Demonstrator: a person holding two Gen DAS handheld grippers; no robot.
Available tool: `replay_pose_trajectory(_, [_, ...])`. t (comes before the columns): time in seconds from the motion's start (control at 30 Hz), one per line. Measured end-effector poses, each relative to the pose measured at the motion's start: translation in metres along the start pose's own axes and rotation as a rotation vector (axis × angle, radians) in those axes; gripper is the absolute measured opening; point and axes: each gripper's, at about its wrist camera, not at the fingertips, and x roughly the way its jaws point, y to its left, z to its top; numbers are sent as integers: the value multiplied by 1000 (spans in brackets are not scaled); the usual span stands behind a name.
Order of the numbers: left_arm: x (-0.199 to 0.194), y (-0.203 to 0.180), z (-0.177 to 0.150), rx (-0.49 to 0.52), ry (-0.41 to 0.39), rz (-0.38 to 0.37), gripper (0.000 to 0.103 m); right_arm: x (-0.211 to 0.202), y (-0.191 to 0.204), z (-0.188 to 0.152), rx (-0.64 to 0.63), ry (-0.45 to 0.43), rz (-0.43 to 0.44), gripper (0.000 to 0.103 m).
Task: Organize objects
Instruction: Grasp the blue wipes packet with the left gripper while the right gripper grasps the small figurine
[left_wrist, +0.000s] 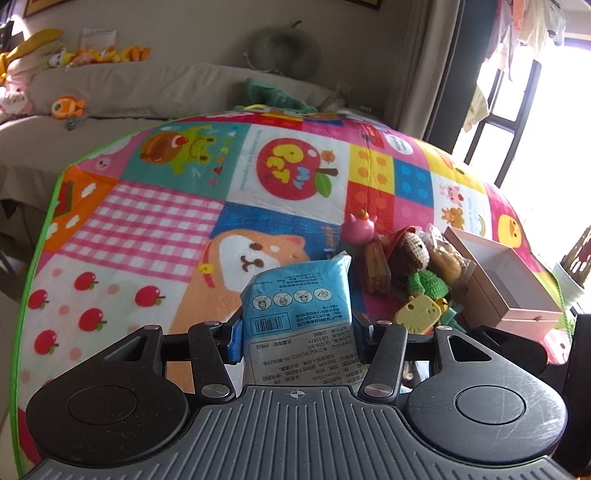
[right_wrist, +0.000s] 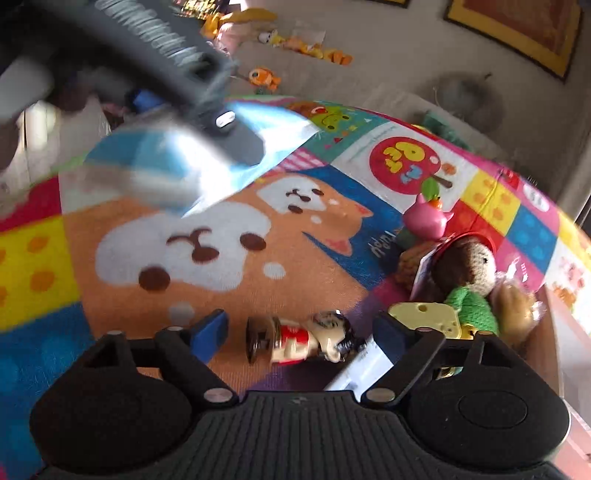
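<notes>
The left hand-held gripper (left_wrist: 297, 332) pinched a pale blue printed packet (left_wrist: 301, 295) between its blue pads, the packet standing up from the jaws above the patchwork play mat (left_wrist: 159, 221). In the right wrist view the same packet (right_wrist: 155, 166) showed as a blurred blue-and-white shape at about ten o'clock, under the dark body of the left tool.

The right hand-held gripper (right_wrist: 301, 334) stood spread, its pads apart on either side of a small figurine (right_wrist: 303, 341) in a red and white top. The figurine lay on its side on the mat (right_wrist: 258, 266), round base toward nine o'clock and dark-haired head toward three o'clock; neither pad touched it. A white slip of card lay just under its head, by the right pad.

Toward three o'clock in the right wrist view sat a heap of toys: a pink horned creature (right_wrist: 428, 218), a crocheted doll (right_wrist: 469, 269) with a brown head and green jumper, and a yellow cheese-shaped piece (right_wrist: 424, 314) touching the doll. In the left wrist view the same heap lay at about three o'clock, just beside an open pink box (left_wrist: 517, 291) at the mat's edge. Plush toys (left_wrist: 66, 55) lined the sofa beyond.
</notes>
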Motion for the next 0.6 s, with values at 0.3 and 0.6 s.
replay_pose_trajectory(0.3, [7,-48,-14,68,81,-92,57,-99,-45,-32,190,-84,18,62])
replay_pose_trajectory(0.6, [63,-191,38,149,71,-335,57,-179,-112,-102,330,-132,-244,62])
